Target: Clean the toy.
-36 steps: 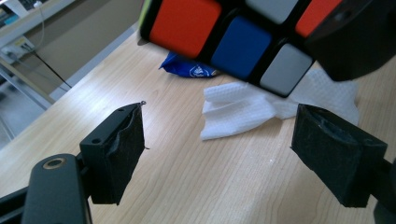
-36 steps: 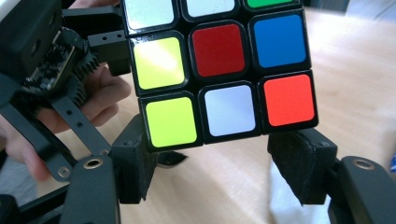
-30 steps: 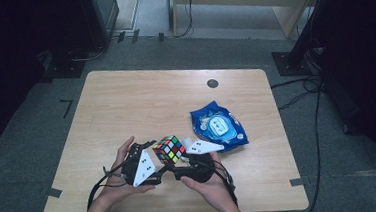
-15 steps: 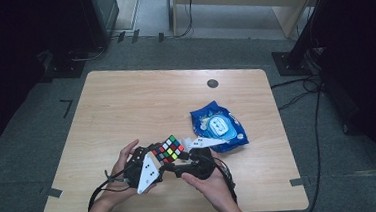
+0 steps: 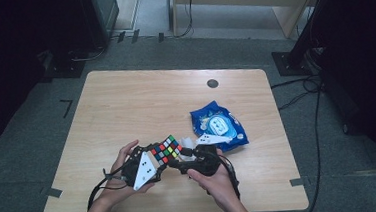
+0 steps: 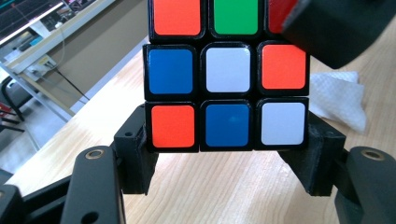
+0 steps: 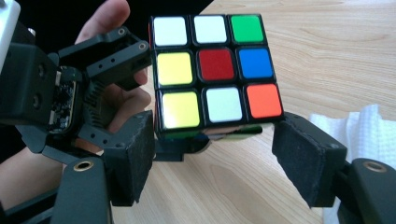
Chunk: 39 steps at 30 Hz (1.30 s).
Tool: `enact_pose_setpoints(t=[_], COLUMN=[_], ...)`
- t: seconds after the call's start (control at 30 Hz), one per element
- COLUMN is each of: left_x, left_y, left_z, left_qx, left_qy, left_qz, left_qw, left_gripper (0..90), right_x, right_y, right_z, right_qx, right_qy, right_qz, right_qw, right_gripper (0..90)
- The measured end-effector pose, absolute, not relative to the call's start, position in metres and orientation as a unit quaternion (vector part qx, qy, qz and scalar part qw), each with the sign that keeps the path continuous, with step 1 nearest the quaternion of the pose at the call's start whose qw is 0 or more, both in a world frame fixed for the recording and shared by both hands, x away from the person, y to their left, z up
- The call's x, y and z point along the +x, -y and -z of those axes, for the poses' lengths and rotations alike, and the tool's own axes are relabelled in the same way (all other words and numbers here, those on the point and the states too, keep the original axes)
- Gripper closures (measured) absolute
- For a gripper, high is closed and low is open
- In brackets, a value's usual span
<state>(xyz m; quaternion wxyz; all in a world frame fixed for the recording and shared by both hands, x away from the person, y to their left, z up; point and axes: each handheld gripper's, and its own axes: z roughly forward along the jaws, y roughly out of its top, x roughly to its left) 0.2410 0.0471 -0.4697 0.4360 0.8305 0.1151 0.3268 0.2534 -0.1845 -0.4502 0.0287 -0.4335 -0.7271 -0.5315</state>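
Scrambled cube (image 6: 226,77) pinched by left gripper (image 6: 226,161); right gripper (image 7: 212,161) spread; no legible writing.

High view looks down on the table (image 5: 126,105); gripper views (very close) share the cube (image 6: 226,77).

Both grippers (image 5: 172,154) raised, jaws close together

At centre right of the high view we see a blue wipes packet (image 5: 218,126) lying on the wooden table (image 5: 141,104), a white tissue (image 6: 337,98) nearby
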Motion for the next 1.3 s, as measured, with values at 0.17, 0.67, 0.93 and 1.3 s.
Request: enact_pose_setpoints(t=[0.17, 0.67, 0.93, 1.3], left_x=[0.238, 0.237, 0.239, 0.256], left_y=[-0.043, -0.036, -0.036, -0.062], left_z=[0.472, 0.475, 0.475, 0.467], left_qx=[0.834, 0.83, 0.834, 0.817], left_qy=[-0.105, -0.116, -0.124, -0.185], left_qz=[-0.317, -0.313, -0.303, -0.27], left_qw=[0.44, 0.447, 0.443, 0.474], left_gripper=[34.1, 31.7, 32.7, 34.2], right_x=[0.256, 0.243, 0.241, 0.248], right_y=[0.184, 0.17, 0.165, 0.197], right_z=[0.453, 0.449, 0.449, 0.439], right_qx=[-0.44, -0.47, -0.472, -0.419], right_qy=[0.717, 0.721, 0.724, 0.73], right_qz=[0.539, 0.508, 0.501, 0.538], right_qw=[0.046, -0.026, -0.038, -0.04], right_gripper=[30.0, 34.7, 34.5, 37.3])
